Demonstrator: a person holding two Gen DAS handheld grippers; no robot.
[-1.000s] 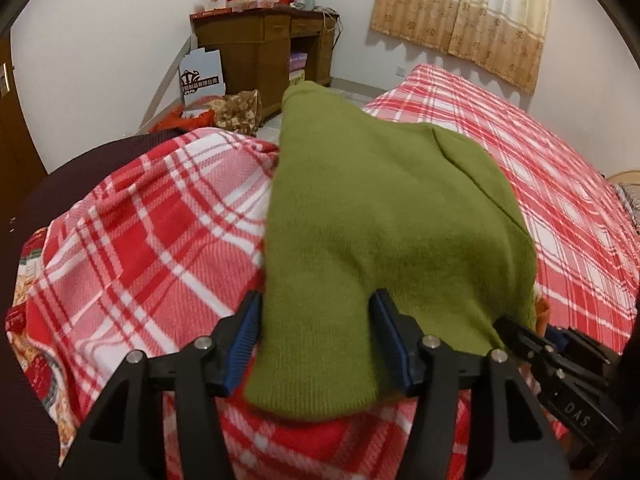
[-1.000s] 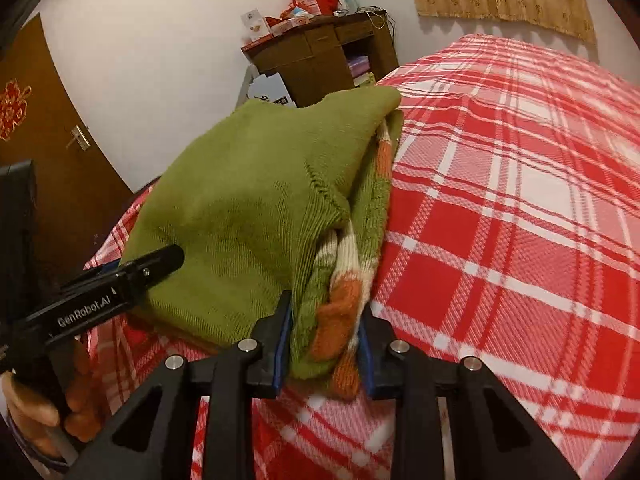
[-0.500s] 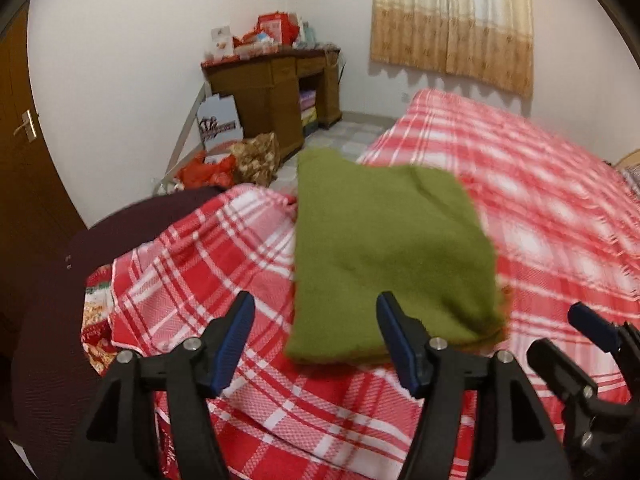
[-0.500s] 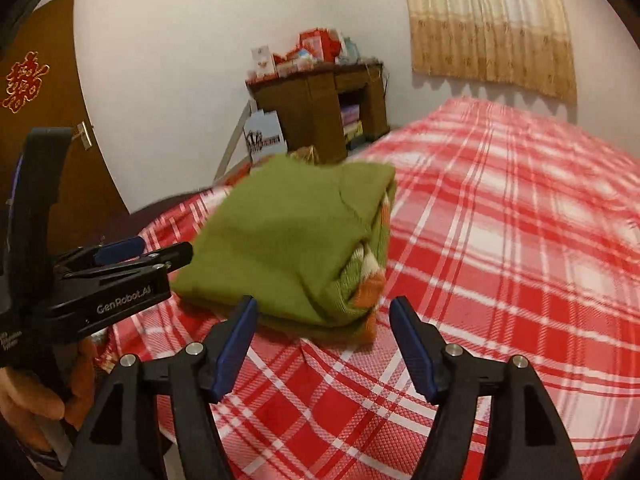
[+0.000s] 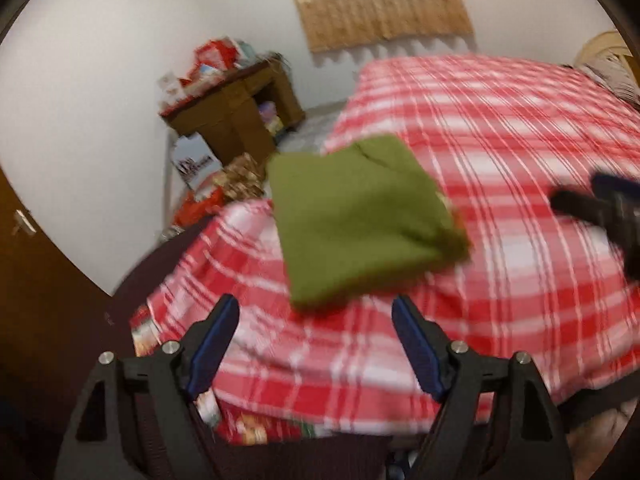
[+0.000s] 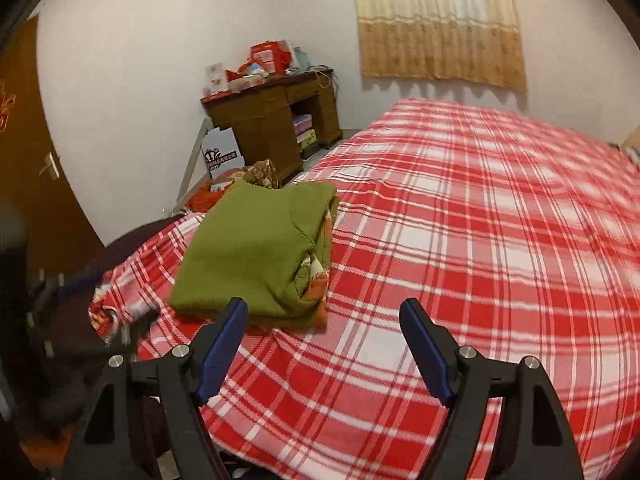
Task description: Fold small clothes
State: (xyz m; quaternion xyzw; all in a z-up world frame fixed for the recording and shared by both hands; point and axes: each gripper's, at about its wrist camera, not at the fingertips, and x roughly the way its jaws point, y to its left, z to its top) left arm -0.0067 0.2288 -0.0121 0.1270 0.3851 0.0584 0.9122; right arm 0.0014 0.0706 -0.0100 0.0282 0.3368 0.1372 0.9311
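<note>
Dark wood makes up the door [image 6: 36,184] at the far left of the right wrist view, a metal handle fixed to its flat panel. Right of it, beyond the folded green sweater [image 6: 256,256], a brown wooden counter [image 6: 276,132] stands against the white wall with red boxes and cartons heaped on top, and a white printed board [image 6: 218,156] leans at its foot.

The sweater is a thick, fine-ribbed knit folded into a squarish pad with soft rounded edges. It lies flat on the bed [image 6: 460,240], near the bed's left corner, on a woven bedspread of red and white plaid. Along the sweater's right side the stacked layers show, with bits of orange and cream pattern between the green.

The left claw [image 5: 314,344] is released, its two black fingers with blue pads spread wide and clear of the sweater [image 5: 360,216], which sits just beyond them; this view is blurred. The right claw [image 6: 326,344] is likewise spread apart and grips nothing, its left pad just short of the sweater's near edge.

Right of the counter, a beige pleated curtain [image 6: 436,24] with a darker patterned band hangs on the wall beyond the bed.
</note>
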